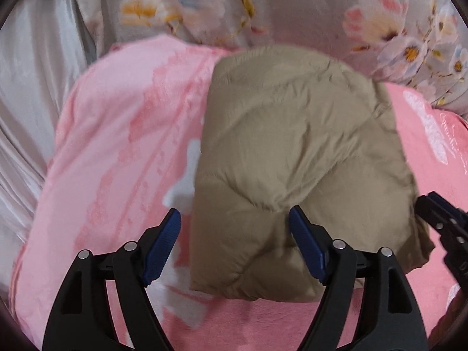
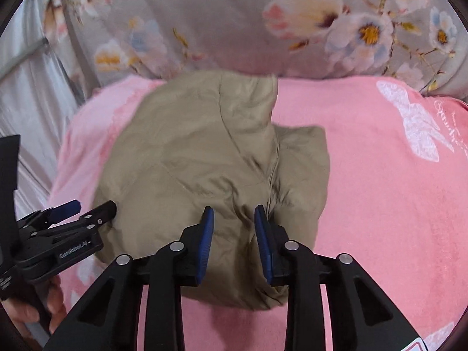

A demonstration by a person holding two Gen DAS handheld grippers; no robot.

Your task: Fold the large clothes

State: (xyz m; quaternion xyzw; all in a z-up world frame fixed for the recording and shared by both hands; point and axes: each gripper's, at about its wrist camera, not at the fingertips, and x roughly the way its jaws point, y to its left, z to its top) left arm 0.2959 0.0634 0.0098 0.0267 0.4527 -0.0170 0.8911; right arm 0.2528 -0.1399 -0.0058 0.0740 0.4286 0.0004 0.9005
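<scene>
Left gripper (image 1: 234, 228) wide apart, right gripper (image 2: 234, 219) part-open, seemingly gripping nothing. Press khaki jacket (image 1: 292, 152) flat on pink blanket (image 2: 380, 204), squaring loose right flap.

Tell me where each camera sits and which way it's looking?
Left wrist: sits on the left claw, looking forward and down at the tan jacket; its own blue fingers show, with the right claw at the right edge.
Right wrist: sits on the right claw, facing the jacket's other side; the left claw and a hand show.
Shared: jacket, pink blanket, floral bedding.
</scene>
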